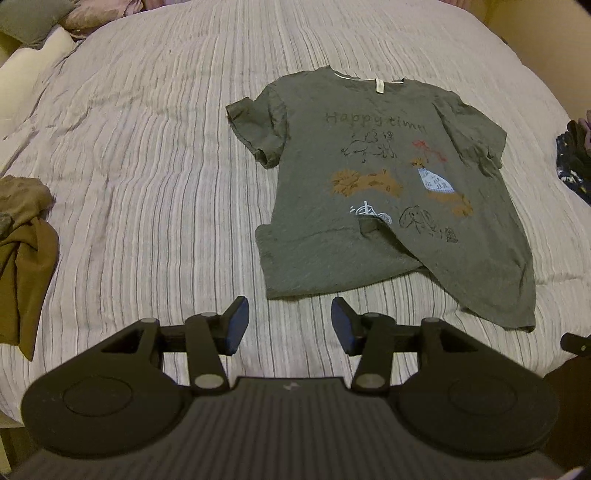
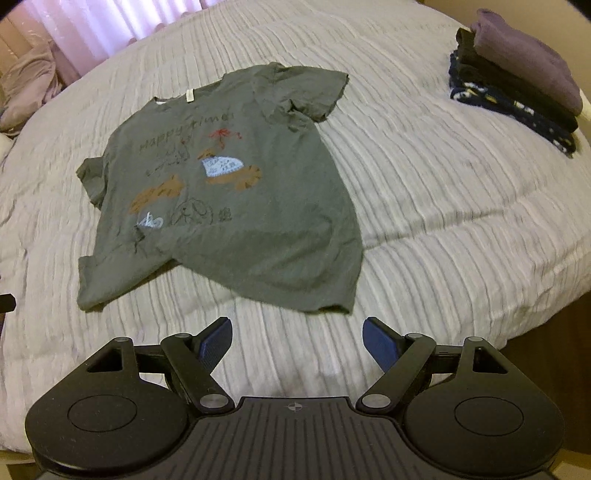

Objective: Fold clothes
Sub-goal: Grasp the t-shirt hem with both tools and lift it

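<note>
A grey T-shirt with "Happy time" and animal prints lies face up on the striped bedspread, collar away from me. Its lower left hem is folded up over itself. My left gripper hangs open above the bedspread just short of the hem, nothing between its blue pads. In the right wrist view the same T-shirt lies spread out, and my right gripper stands open over the bedspread just below the hem's right corner, also holding nothing.
A brown garment lies crumpled at the bed's left edge. A stack of folded clothes, purple on top, sits at the far right. Pillows lie at the far end. The bed's edge drops off at the lower right.
</note>
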{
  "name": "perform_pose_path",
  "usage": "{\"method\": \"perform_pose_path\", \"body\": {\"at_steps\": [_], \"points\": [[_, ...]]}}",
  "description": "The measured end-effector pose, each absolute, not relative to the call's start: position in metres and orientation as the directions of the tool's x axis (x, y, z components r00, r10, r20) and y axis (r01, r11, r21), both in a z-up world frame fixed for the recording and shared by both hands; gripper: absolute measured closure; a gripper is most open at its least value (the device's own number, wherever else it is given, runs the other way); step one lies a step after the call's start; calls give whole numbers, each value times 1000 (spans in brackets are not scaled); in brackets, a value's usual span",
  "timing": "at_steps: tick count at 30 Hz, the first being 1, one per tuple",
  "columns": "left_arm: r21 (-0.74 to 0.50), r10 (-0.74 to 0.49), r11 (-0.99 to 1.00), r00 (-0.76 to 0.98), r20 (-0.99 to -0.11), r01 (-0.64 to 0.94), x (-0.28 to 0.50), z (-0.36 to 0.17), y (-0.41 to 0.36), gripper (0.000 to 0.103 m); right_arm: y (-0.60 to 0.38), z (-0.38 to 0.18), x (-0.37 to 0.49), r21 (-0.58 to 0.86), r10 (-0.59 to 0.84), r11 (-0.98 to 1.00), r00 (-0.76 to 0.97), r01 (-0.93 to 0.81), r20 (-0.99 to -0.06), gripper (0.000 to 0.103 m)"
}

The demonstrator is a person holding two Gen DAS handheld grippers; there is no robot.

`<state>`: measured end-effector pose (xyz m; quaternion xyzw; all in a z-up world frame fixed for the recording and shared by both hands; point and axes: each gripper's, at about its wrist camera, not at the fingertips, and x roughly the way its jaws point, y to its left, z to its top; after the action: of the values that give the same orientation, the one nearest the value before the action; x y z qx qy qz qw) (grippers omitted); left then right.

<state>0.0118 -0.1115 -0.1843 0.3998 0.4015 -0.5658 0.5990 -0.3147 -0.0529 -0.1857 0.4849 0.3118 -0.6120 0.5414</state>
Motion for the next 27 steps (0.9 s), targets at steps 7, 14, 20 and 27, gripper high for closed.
{"method": "perform_pose_path", "body": {"at_steps": [7, 14, 20, 27], "points": [[-12, -361, 56, 9, -933, 998, 21, -196, -104, 52, -51, -195, -311, 151, -352, -205, 71, 967, -933, 22], [-247, -419, 220, -138, -898, 944, 64, -260, -98, 52, -43, -252, -361, 299, -365, -354, 163, 886, -917, 22], [-371, -492, 361, -163, -855, 855, 98, -321, -120, 53, -31, -319, -425, 608, -534, -613, 303, 505, -790, 22], [-430, -560, 373, -170, -811, 822, 113, -365, -156, 58, -54, -355, -440, 665, -597, -618, 299, 419, -744, 22]]}}
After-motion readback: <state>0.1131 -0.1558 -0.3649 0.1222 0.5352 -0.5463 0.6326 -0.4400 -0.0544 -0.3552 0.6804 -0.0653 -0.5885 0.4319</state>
